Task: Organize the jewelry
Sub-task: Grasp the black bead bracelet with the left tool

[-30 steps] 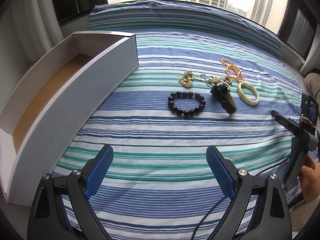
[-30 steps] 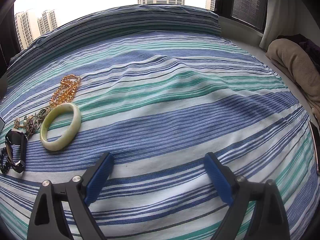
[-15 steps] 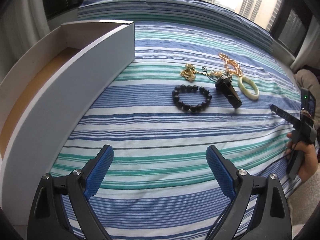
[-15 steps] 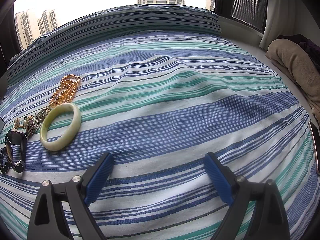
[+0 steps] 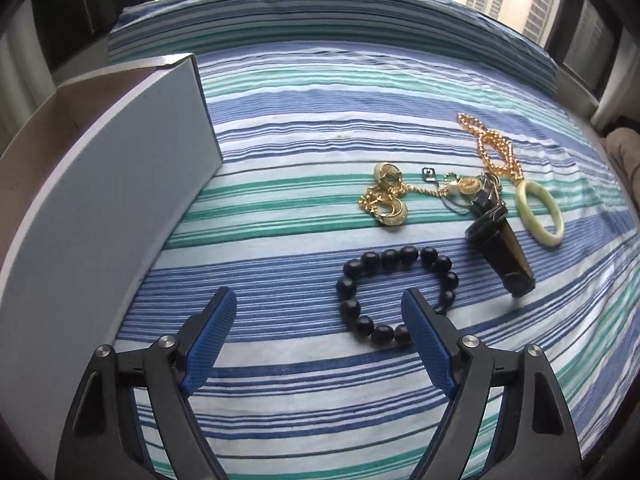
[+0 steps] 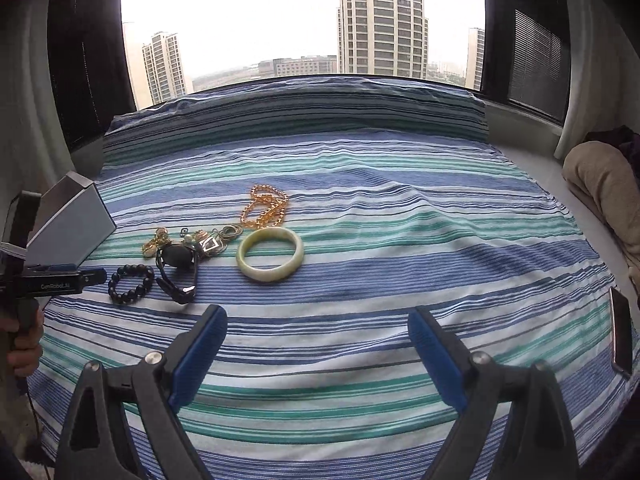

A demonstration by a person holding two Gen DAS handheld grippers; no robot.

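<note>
On the striped bedspread lies a black bead bracelet (image 5: 362,280) (image 6: 130,284). My left gripper (image 5: 318,304) (image 6: 100,278) hovers just over it with its jaws closing; the bracelet's left half shows between the fingers, the right finger covers part of it, and the pads touch nothing. Behind it lie a gold jewelry cluster (image 5: 384,200) (image 6: 160,242), a dark watch (image 5: 500,252) (image 6: 178,276), a gold chain (image 5: 492,148) (image 6: 266,206) and a pale jade bangle (image 5: 540,214) (image 6: 270,260). My right gripper (image 6: 318,324) is open and holds nothing, nearer than the bangle.
An open white box (image 5: 100,200) (image 6: 68,224) stands at the left of the jewelry. A phone (image 6: 622,332) lies at the bed's right edge, with beige cloth (image 6: 604,192) beyond. A hand (image 6: 24,344) holds the left gripper's handle. A window runs behind the bed.
The left gripper moved forward and down to the bead bracelet, and its jaws narrowed. The right gripper rose and tipped up, so the whole jewelry group and the window came into view.
</note>
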